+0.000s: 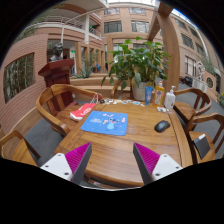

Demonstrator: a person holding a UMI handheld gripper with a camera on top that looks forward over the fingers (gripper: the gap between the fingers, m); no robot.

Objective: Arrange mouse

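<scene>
Two pink pads (pixel 80 160) show on the inner faces of the fingers, and the jaws stand wide apart, released, with nothing between them but bare wood. The gripper (pixel 113 163) hovers over the near part of a round wooden counter (pixel 110 150).

Beyond the fingers, near the middle of the counter, lies a blue mat (pixel 105 122) with small pale marks printed on it. The mouse (pixel 162 126), dark and oval, rests on the wood just to the right of the mat, apart from it and well ahead of the right finger. Left of the mat sits a red thing (pixel 82 111), flat and tilted; what it is cannot be told. At the far side of the counter a white bottle (pixel 170 98) stands upright, with a blue-topped object (pixel 152 94) just beside it, too small to tell.

Behind these rises a leafy plant (pixel 138 62). Wooden chairs (pixel 62 98) with grey seats ring the counter, one at the left, others at the right and near left. Brick buildings (pixel 35 60) with windows stand around the courtyard beyond.
</scene>
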